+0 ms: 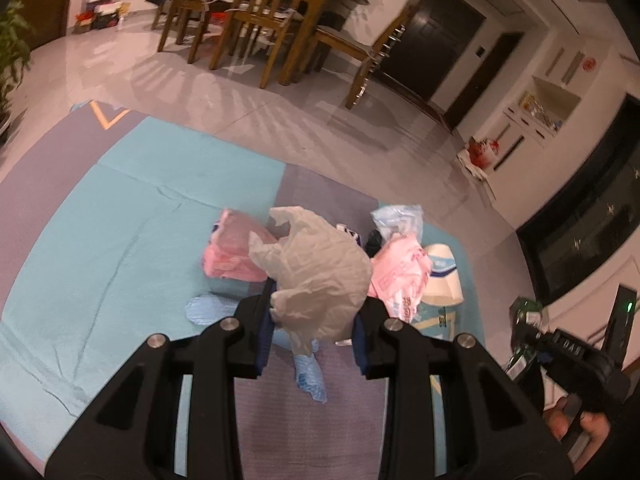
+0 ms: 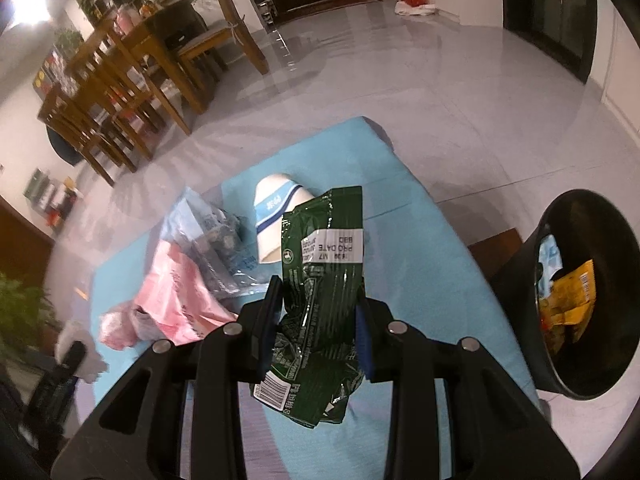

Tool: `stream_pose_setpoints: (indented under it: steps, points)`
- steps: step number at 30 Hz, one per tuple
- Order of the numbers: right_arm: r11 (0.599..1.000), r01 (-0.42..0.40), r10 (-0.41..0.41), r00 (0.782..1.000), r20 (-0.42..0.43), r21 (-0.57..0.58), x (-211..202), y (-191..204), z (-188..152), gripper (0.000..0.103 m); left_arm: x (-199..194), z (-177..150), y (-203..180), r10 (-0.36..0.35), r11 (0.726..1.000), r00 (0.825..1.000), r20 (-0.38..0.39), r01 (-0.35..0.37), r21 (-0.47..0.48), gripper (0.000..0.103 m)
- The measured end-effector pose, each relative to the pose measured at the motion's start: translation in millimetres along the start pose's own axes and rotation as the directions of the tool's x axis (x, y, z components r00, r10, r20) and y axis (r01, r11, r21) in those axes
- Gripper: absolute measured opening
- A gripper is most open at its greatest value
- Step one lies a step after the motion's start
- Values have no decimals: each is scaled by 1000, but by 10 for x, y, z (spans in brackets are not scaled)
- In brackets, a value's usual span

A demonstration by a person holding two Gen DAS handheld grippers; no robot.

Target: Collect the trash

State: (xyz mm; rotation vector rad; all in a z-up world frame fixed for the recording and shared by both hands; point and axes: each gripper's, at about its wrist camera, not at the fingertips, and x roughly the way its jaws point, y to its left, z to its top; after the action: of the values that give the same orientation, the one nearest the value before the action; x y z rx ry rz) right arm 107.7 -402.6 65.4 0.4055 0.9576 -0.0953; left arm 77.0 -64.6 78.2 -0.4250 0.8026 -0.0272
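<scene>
My left gripper (image 1: 314, 312) is shut on a crumpled white plastic bag (image 1: 316, 268), held above the blue and grey floor mat (image 1: 120, 220). Below it lie pink plastic bags (image 1: 230, 256), a light blue wrapper (image 1: 308, 376), a clear bluish bag (image 1: 400, 218) and a white paper cup (image 1: 442, 276). My right gripper (image 2: 320, 320) is shut on a crumpled green foil packet (image 2: 320, 280) with a white date label. The same gripper and green packet (image 1: 526, 312) appear at the right edge of the left wrist view. A black trash bin (image 2: 584, 300) with yellow wrappers inside stands at the right.
A wooden dining table with chairs (image 1: 256, 20) stands across the glossy tiled floor. A dark door (image 1: 436, 36) and a red-and-white bag (image 1: 482, 152) are by the far wall. A potted plant (image 1: 10, 52) stands at the left. A person's hand (image 1: 576, 424) holds the right gripper.
</scene>
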Motion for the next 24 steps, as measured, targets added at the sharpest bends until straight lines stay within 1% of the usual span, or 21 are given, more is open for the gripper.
stream_pose_setpoints:
  steps: [4, 6, 9, 12, 16, 20, 22, 24]
  points:
    - [999, 42, -42, 999, 34, -11, -59, 2, 15, 33, 1, -40, -98, 18, 999, 1000, 15, -19, 51, 33]
    - [999, 40, -40, 998, 38, -7, -74, -15, 25, 33, 18, -34, -108, -3, 999, 1000, 7, 3, 51, 33]
    - [999, 42, -42, 998, 43, -8, -82, -26, 36, 33, 11, -41, -111, -11, 999, 1000, 10, 11, 39, 33]
    - [997, 67, -66, 997, 46, -25, -63, -7, 22, 33, 0, -51, -125, -12, 998, 1000, 15, 11, 55, 33]
    - [998, 58, -57, 997, 48, -8, -74, -28, 21, 33, 6, -65, -153, 9, 997, 1000, 20, -11, 78, 33]
    - [997, 82, -82, 995, 58, -3, -74, -47, 29, 33, -13, -73, -168, -4, 998, 1000, 19, 2, 69, 33]
    - [997, 83, -83, 995, 50, 2, -58, -67, 28, 33, -19, -67, -185, 5, 997, 1000, 29, -7, 79, 33]
    - [997, 79, -79, 996, 47, 13, -51, -79, 40, 33, -20, -78, -194, -4, 997, 1000, 26, 2, 81, 33]
